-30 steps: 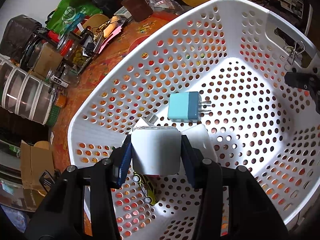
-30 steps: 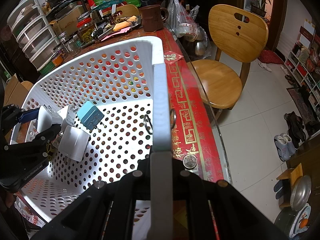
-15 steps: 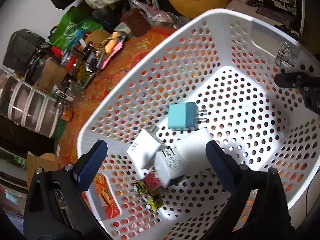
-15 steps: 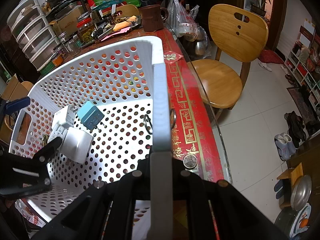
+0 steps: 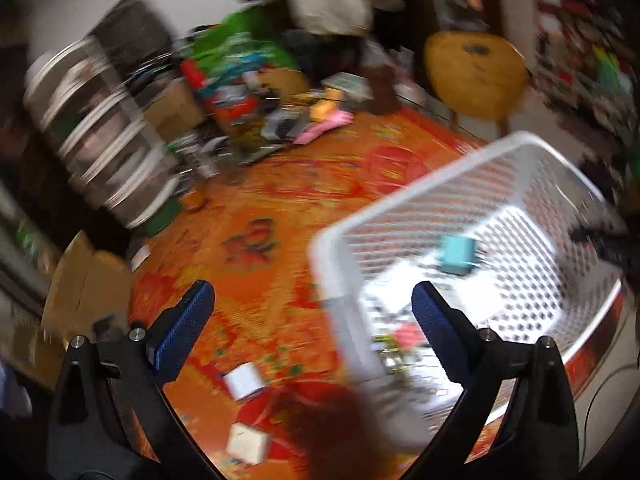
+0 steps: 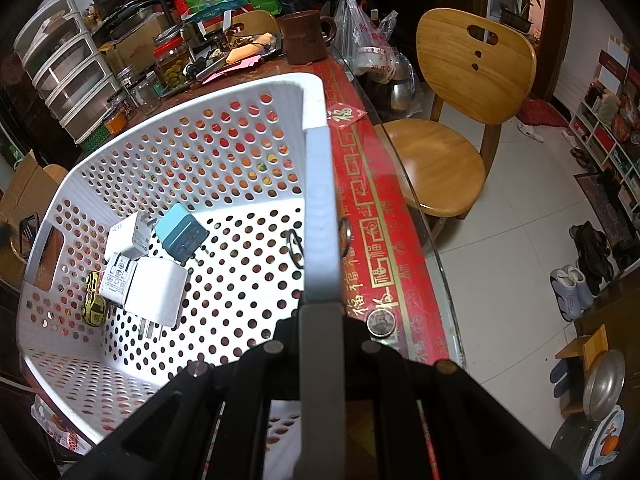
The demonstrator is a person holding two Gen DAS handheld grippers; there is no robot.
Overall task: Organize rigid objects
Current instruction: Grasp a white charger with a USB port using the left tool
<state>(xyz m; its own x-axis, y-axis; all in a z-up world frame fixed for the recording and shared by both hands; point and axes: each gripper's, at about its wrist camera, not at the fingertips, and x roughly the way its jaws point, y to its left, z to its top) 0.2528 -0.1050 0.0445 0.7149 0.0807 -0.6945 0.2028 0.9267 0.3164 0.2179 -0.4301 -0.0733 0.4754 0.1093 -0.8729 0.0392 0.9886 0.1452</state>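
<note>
Two small white charger blocks (image 5: 243, 379) lie on the orange patterned table (image 5: 260, 216) just below and between the left gripper (image 5: 308, 312)'s blue fingers (image 5: 182, 332), so the next pick should come down squarely over one of them, clear of the white perforated plastic basket (image 5: 400, 196)'s wall beside the right-hand finger. Those fingers are spreading wide with nothing between them. The right gripper (image 6: 322, 312) is clamped on the basket's rim, steadying it, while beyond its fingers the white chargers (image 6: 154, 290), teal charger (image 6: 180, 236) and yellow toy car (image 6: 94, 304) rest inside.
</note>
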